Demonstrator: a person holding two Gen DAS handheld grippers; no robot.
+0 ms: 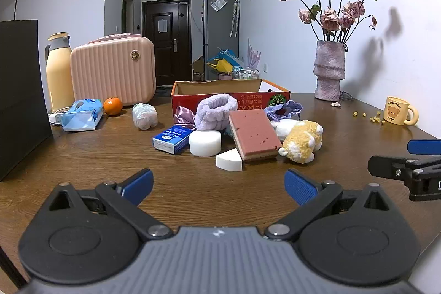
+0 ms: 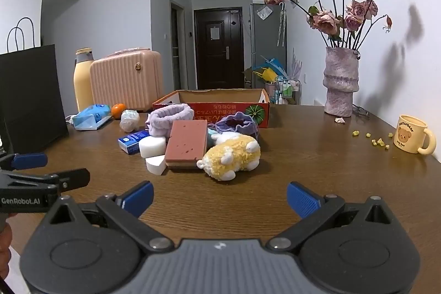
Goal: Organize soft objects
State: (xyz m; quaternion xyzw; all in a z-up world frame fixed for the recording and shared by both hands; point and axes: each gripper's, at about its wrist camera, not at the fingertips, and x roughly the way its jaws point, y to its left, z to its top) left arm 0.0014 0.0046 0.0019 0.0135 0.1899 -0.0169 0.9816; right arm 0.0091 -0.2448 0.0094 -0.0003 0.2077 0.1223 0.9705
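Note:
A pile of soft things lies mid-table before an open red cardboard box (image 1: pixel 193 97) (image 2: pixel 257 112): a pink sponge (image 1: pixel 252 134) (image 2: pixel 187 143), a yellow plush toy (image 1: pixel 301 142) (image 2: pixel 231 157), a lilac towel band (image 1: pixel 217 110) (image 2: pixel 168 119), a round white sponge (image 1: pixel 205 142) (image 2: pixel 151 146), a white wedge sponge (image 1: pixel 228 160) (image 2: pixel 155 164), a purple knitted pouch (image 1: pixel 284 109) (image 2: pixel 237 123). My left gripper (image 1: pixel 219 185) is open and empty, short of the pile. My right gripper (image 2: pixel 220 197) is open and empty, in front of the plush.
A blue tissue pack (image 1: pixel 172 139), a wet-wipes pack (image 1: pixel 81 113), an orange (image 1: pixel 112 106) and a wrapped white bundle (image 1: pixel 144 116) lie left. A pink case (image 1: pixel 113 73), a thermos (image 1: pixel 58 73) and a black bag (image 1: pixel 19 95) stand behind. A vase (image 1: pixel 329 70) and mug (image 1: pixel 399 110) stand right.

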